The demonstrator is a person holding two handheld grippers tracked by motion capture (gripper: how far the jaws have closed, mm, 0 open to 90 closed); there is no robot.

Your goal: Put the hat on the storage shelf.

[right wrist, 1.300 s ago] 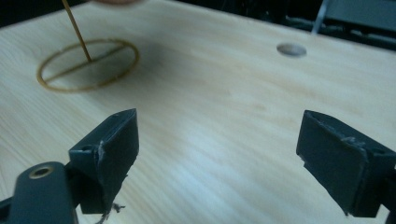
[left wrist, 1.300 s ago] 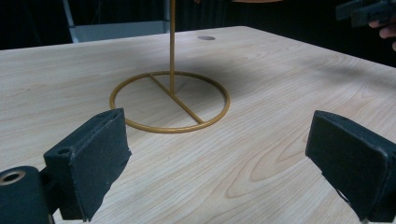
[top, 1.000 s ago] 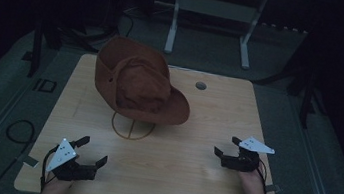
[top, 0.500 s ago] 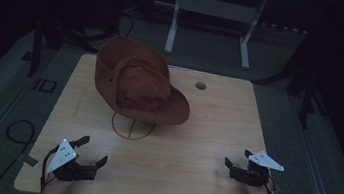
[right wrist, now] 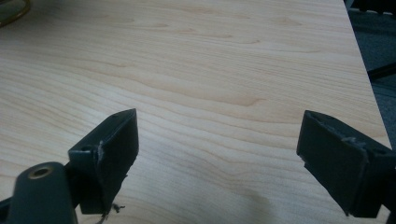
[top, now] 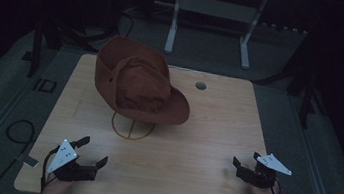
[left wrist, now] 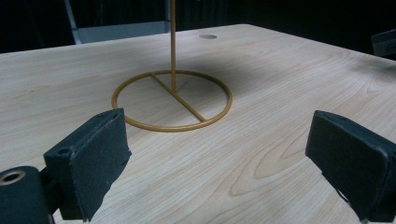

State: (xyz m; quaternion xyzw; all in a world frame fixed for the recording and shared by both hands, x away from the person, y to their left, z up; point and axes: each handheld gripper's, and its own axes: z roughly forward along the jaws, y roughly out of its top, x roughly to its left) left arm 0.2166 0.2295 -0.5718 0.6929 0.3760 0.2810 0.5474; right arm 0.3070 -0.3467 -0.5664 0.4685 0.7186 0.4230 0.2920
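Observation:
A brown wide-brimmed hat point(top: 137, 83) hangs tilted on a thin gold wire stand point(top: 131, 128) in the middle of the wooden table point(top: 205, 131). The stand's ring base point(left wrist: 172, 100) and upright rod lie just ahead of my left gripper point(left wrist: 219, 154), whose jaws are spread wide with nothing between them. That left gripper point(top: 93, 151) rests near the table's front left edge. My right gripper point(top: 246, 160) sits near the front right corner, open and empty; its jaws point(right wrist: 219, 154) frame bare wood.
A round cable hole point(top: 200, 85) sits at the table's far side. Beyond the table stands a grey metal frame point(top: 211, 11) on dark floor. A cable point(top: 19, 132) loops on the floor at the left. The table's right edge point(right wrist: 369, 93) runs close to my right gripper.
My right gripper has drawn back toward the front right corner of the table. The left gripper, hat and stand have stayed put.

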